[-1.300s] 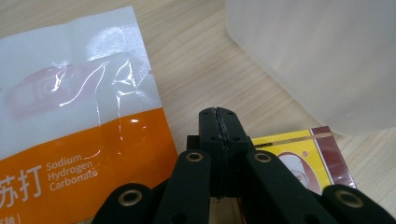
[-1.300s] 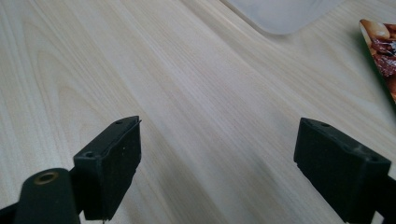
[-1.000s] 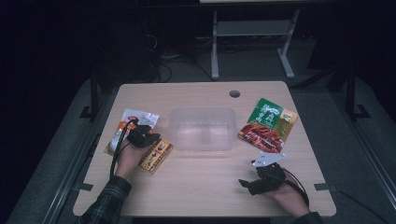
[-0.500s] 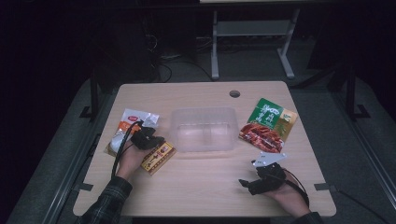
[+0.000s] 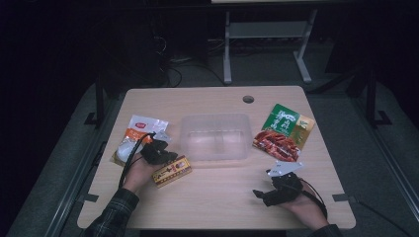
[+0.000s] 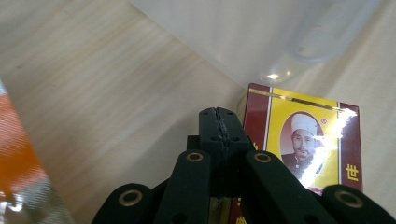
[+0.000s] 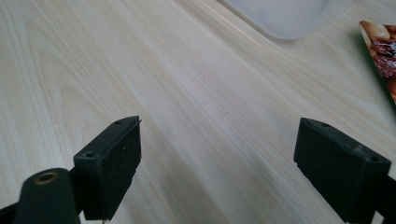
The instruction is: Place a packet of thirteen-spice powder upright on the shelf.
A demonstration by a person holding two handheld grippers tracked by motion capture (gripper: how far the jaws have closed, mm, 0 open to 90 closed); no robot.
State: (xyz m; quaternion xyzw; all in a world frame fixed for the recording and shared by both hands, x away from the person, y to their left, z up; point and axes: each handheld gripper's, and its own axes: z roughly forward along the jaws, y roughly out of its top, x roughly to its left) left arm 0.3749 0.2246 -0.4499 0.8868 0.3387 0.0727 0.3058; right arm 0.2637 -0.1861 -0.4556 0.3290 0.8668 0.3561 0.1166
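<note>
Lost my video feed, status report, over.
Left gripper shut, empty, beside red-yellow box. Right gripper open over bare table. Clear tub just beyond box.

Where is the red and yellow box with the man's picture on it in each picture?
High view: the red and yellow box lies left of middle, beside the left gripper.
Left gripper view: it sits at lower right, beside the shut jaws.
Right gripper view: not in it.
Shared landmark: the clear plastic tub.

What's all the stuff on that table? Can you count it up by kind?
Snack packets: 2, orange and white packet, green and red packet
Red and yellow box: 1
Clear plastic container: 1
Total: 4
</note>
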